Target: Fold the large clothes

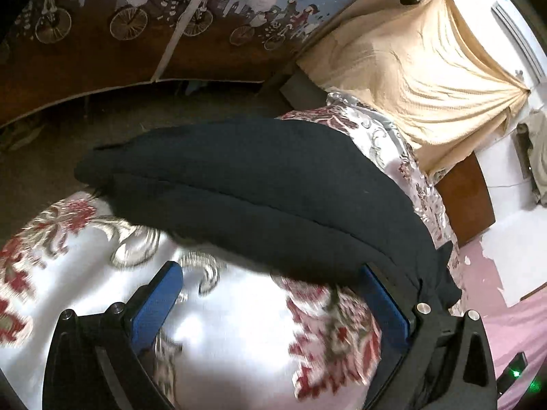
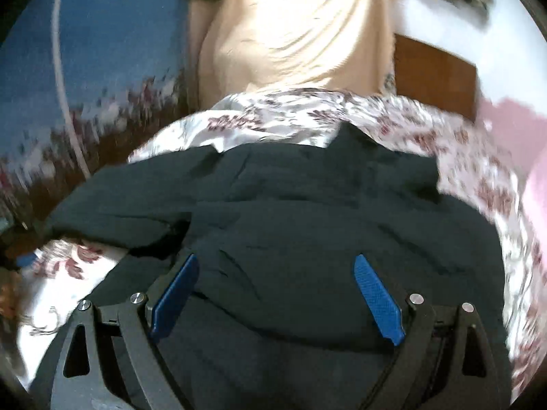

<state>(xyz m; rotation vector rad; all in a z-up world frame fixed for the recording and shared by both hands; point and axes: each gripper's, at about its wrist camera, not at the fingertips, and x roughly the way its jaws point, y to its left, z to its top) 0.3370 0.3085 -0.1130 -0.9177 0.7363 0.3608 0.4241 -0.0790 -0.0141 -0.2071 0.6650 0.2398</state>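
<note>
A large black garment (image 1: 259, 188) lies folded in a thick bundle on a white satin bedspread (image 1: 85, 239) with red flowers. In the left wrist view my left gripper (image 1: 270, 268) stands wide open at the garment's near edge; its blue pads (image 1: 157, 300) touch no cloth. The right wrist view looks down on the same black garment (image 2: 307, 205), spread in loose folds across the bed. My right gripper (image 2: 277, 258) hovers open just over it, with the blue pads (image 2: 376, 297) apart and the cloth lying below them, not pinched.
A beige cloth (image 1: 410, 68) drapes over something behind the bed, next to a brown wooden board (image 1: 468, 198). A fabric panel (image 1: 154, 17) printed with bicycles stands to the left above dark floor (image 1: 51, 164). Pink wall (image 2: 512, 130) is at the right.
</note>
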